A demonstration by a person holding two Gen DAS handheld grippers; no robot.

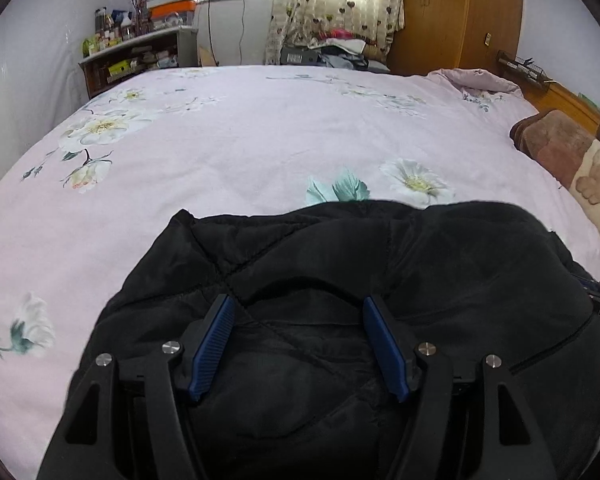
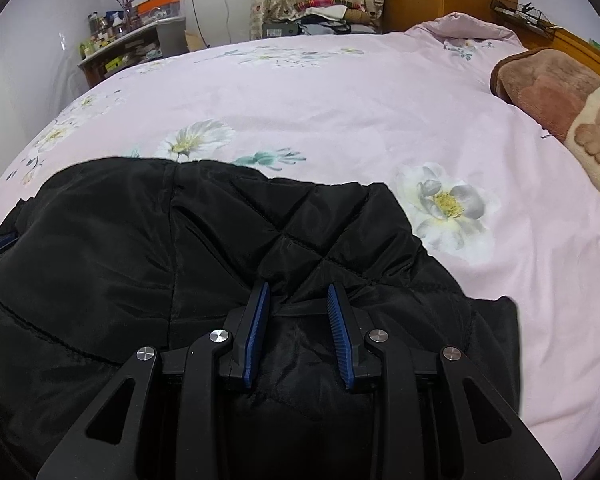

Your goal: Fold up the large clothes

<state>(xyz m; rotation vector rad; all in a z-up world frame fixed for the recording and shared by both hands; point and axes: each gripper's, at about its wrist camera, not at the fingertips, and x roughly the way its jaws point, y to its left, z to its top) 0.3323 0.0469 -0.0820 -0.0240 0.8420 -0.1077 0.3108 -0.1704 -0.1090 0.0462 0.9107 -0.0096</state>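
A cluttered shelf (image 1: 136, 52) stands far left against the wall beside a bed (image 1: 260, 140) covered in pink floral bedding. On the near part of the bed lies the black quilted jacket (image 1: 340, 264), bunched. The left gripper (image 1: 300, 308) sits over its left portion, jaws spread wide with padded fabric bulging between them. The right gripper (image 2: 298, 292) sits over the right portion, jaws narrower, a ridge of fabric pinched between the pads. A brown blanket (image 2: 556, 92) lies far right.

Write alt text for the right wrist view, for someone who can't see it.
A black quilted padded jacket lies on a pink flower-printed bedsheet, bunched up between the blue pads of the right claw. A brown plush blanket lies at the right.
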